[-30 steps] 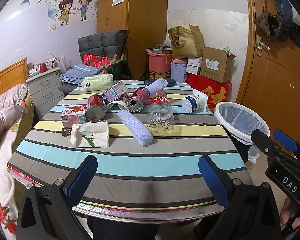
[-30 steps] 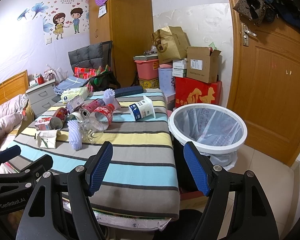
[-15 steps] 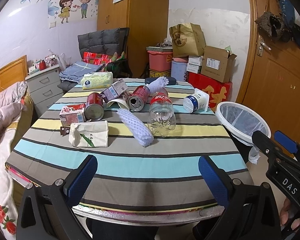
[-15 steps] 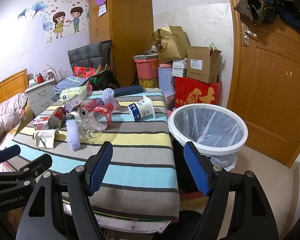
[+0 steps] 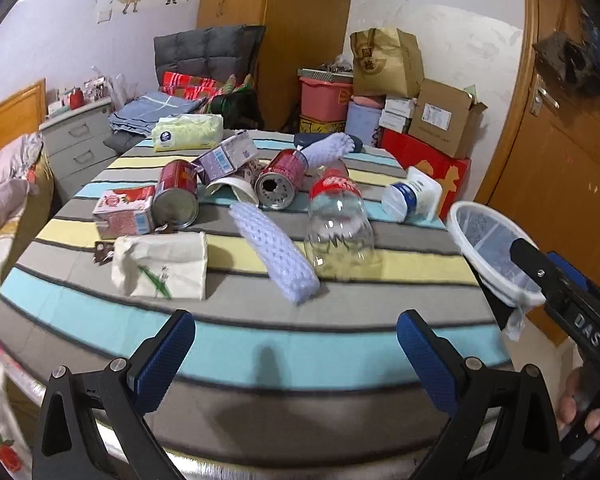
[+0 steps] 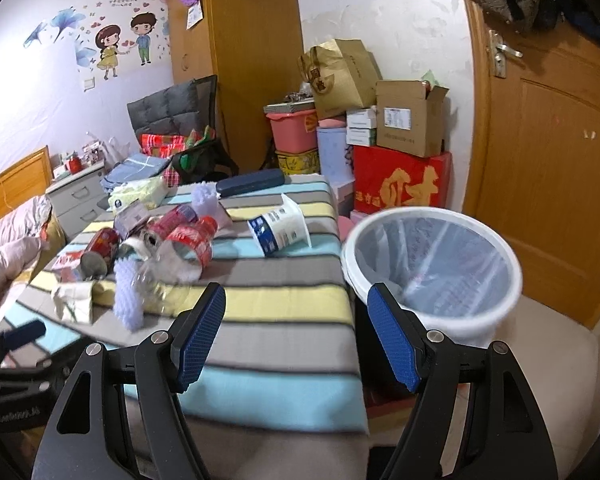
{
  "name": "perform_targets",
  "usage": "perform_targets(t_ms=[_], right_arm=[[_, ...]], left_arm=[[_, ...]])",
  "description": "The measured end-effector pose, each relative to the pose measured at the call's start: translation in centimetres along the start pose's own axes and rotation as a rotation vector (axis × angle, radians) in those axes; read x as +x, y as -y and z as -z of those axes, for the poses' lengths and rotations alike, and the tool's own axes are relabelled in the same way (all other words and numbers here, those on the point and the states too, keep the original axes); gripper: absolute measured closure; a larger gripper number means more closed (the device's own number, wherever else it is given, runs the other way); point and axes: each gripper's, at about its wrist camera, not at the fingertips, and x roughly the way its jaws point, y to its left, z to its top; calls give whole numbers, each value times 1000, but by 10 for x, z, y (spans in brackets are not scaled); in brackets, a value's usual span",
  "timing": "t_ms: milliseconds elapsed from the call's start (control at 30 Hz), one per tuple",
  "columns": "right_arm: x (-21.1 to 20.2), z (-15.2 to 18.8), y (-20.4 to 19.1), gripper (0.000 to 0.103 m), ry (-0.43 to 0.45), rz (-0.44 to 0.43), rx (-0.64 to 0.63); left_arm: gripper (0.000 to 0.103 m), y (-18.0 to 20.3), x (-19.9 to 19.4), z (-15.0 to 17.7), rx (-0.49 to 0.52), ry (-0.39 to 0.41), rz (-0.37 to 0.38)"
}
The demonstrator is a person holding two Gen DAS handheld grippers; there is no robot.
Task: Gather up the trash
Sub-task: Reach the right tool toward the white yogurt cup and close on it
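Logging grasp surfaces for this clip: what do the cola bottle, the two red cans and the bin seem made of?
Cola bottle: clear glossy plastic, see-through with highlights. Red cans: likely thin metal, dull silvery ends. Bin: apparently white plastic, smooth rim, translucent crinkled liner.

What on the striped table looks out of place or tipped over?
Nearly all of it lies toppled: the clear plastic bottle, two red cans with open ends facing the camera, and the white yogurt cup on its side. No spilled liquid shows.
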Motion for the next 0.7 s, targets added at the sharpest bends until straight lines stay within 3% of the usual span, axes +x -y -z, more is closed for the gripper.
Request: perform_targets(t_ms=[100,200,700], right_arm=[[18,-11,3,28,-8,-11,10],[37,-23,8,28,-9,-37,15],[110,-46,3,28,-221,-116,129]], left_arm=[[0,-5,18,-9,-7,-27,-10],[8,-12,31,-16,-33,-53,-17],[10,-37,86,-42,-88,-163,-16]])
